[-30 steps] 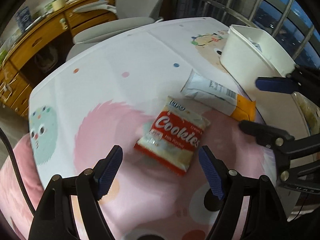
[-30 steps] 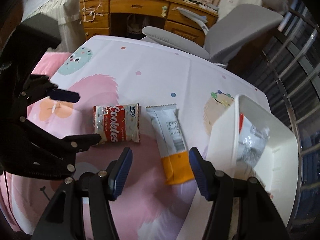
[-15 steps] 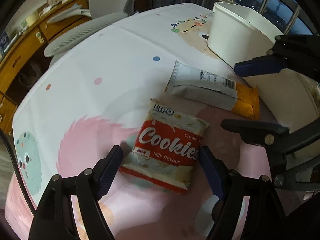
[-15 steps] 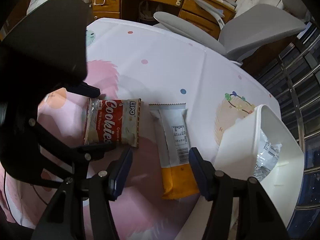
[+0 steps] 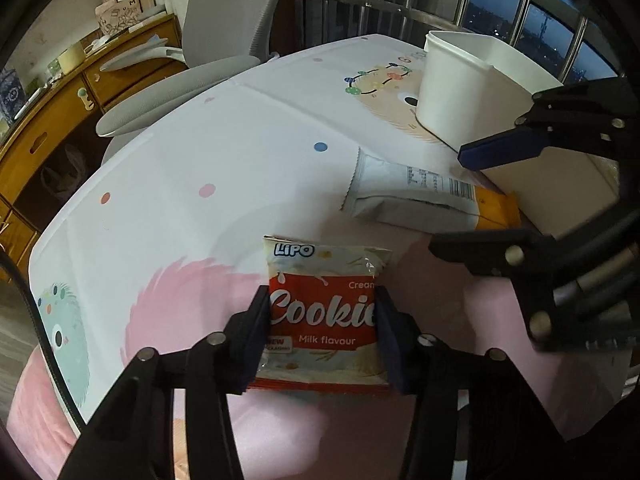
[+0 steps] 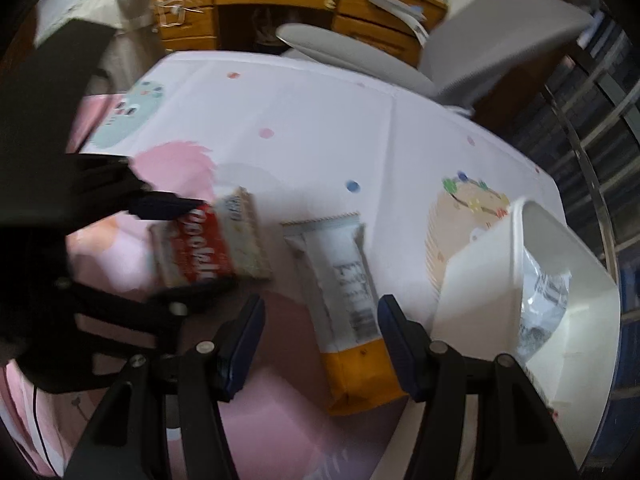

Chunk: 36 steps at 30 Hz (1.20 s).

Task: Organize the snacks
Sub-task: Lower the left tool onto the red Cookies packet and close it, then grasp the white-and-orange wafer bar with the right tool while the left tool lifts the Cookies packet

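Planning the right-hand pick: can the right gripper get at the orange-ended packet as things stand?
Probably yes. The right gripper is open and straddles the packet, nothing over it. The white bin sits close beside, so clearance there looks tight.

Glossy cookie packet, probably plastic

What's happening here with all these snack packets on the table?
A person is tidying snacks with two hand-held grippers. The left gripper is closing on the red cookie packet, fingers against its sides. The right gripper hangs open over the white-and-orange packet. Beside it, a white bin already holds one silvery packet.
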{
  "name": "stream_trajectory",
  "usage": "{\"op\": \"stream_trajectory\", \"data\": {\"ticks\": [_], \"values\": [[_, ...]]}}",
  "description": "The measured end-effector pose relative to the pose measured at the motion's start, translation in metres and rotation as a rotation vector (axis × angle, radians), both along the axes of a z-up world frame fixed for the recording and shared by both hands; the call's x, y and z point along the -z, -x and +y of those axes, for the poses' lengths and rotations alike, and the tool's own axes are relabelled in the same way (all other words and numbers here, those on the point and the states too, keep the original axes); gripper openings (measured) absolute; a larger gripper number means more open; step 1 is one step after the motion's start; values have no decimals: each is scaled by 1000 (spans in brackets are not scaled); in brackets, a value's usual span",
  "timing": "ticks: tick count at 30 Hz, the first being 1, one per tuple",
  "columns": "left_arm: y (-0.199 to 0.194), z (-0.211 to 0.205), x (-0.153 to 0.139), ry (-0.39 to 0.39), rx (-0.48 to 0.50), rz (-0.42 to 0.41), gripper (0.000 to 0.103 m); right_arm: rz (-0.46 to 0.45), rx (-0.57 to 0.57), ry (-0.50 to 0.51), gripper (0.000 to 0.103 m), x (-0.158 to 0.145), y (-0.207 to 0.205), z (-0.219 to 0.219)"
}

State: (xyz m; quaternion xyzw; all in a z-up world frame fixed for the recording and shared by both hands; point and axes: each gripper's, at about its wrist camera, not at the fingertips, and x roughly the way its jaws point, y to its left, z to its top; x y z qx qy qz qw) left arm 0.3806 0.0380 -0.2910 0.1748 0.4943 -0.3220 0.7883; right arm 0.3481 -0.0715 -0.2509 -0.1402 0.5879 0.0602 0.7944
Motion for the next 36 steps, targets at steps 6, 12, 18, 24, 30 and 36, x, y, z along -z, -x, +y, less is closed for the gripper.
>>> {"op": "stream_trajectory", "data": {"ticks": [6,12,18,24,30,36], "values": [[0,21,-2,-19,-72,-2,44,9,54,21,59,8,-4,0],[1,49,-4,-9,-183,21,44,26,105,61,59,18,-9,1],[8,68,-7,11,-272,53,44,44,150,14,58,22,-12,-5],[26,72,-14,50,-346,80,44,78,230,-104,43,20,-13,-18],[46,74,-22,86,-390,105,44,98,278,-110,41,18,-5,-19],[83,79,-32,100,-422,135,44,144,292,-132,39,20,9,-15]]}}
